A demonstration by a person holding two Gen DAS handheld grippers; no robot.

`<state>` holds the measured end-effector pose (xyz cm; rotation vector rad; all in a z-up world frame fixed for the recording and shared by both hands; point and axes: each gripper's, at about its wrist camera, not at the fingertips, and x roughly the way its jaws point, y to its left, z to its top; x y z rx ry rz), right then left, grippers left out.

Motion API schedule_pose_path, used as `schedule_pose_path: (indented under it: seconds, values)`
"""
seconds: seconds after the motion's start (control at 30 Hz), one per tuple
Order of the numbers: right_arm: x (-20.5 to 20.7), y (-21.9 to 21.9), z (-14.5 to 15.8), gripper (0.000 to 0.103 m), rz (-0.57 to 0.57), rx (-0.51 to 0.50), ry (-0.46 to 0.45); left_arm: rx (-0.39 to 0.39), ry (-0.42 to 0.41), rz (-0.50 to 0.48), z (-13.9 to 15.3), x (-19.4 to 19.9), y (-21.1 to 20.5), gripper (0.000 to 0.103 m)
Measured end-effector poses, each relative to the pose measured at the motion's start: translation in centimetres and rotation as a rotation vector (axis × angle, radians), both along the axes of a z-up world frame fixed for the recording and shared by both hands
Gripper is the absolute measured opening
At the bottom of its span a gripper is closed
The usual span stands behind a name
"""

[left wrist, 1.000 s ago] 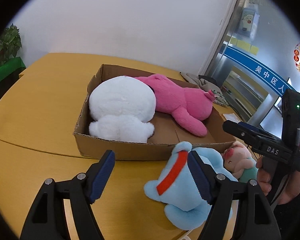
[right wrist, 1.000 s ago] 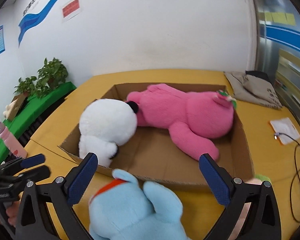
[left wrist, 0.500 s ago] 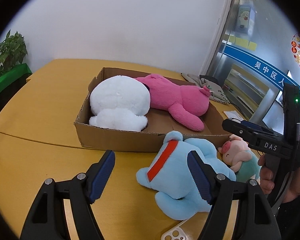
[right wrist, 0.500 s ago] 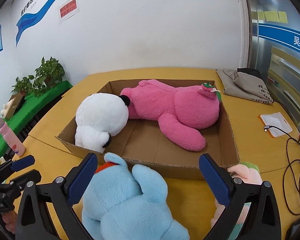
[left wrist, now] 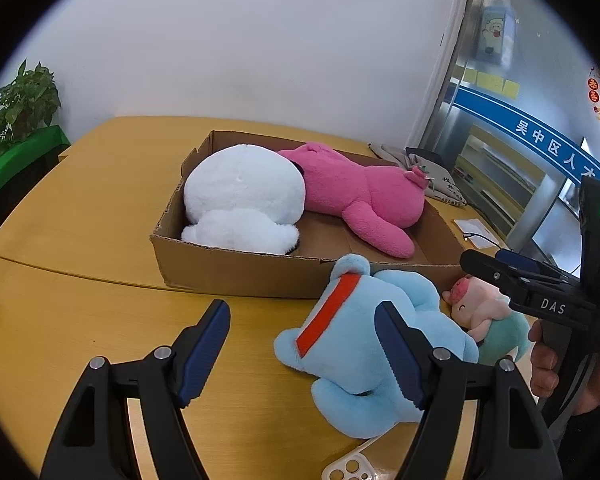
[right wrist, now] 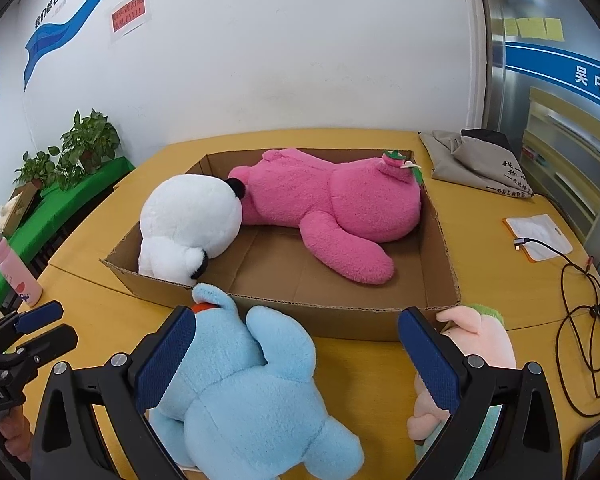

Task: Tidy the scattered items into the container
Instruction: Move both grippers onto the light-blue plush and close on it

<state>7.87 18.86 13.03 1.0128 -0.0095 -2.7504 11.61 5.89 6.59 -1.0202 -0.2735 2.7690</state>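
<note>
A cardboard box on the yellow table holds a white plush and a pink plush. A light blue plush with a red collar lies on the table in front of the box. A small pink pig plush lies to its right. My left gripper is open and empty, its right finger over the blue plush. My right gripper is open above the blue plush and also shows in the left wrist view.
A grey cloth bag, a white card with a cable and a black cable coil lie at the right. A pink bottle stands at the left table edge. A clear phone case lies near me.
Both grippers have drawn back and up from the box, so the box and plush toys look farther away. The blue plush lies where it was. Both stay open.
</note>
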Motion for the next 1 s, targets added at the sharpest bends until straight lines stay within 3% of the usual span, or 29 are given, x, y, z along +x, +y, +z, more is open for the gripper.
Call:
schedule_pose_path:
  seconds: [0.27, 0.47, 0.6, 0.73, 0.9, 1.0]
  values:
    - [0.2, -0.5, -1.3, 0.103, 0.031, 0.024, -0.024, 0.041, -0.035, 0.014, -0.9, -0.5, -0.9, 0.075]
    - [1.5, -3.4, -4.4, 0.103, 0.194, 0.057, -0.077, 0.122, -0.067, -0.011, -2.1, -0.7, -1.7, 0.075]
    - [2.6, -5.5, -6.9, 0.103, 0.277, 0.131, -0.101, 0.159, -0.105, -0.013, -3.2, -1.4, -2.1, 0.075]
    - [3.0, -7.3, -8.3, 0.103, 0.263, 0.281, -0.058, 0.213, -0.149, -0.027, -4.4, -2.1, -2.1, 0.075]
    - [2.9, -7.4, -9.0, 0.103, 0.263, 0.324, -0.065, 0.244, -0.187, -0.042, -5.7, -2.7, -1.5, 0.075]
    - [2.2, -5.9, -8.7, 0.103, 0.257, 0.258, -0.097, 0.271, -0.216, -0.045, -6.4, -3.1, -1.4, 0.075]
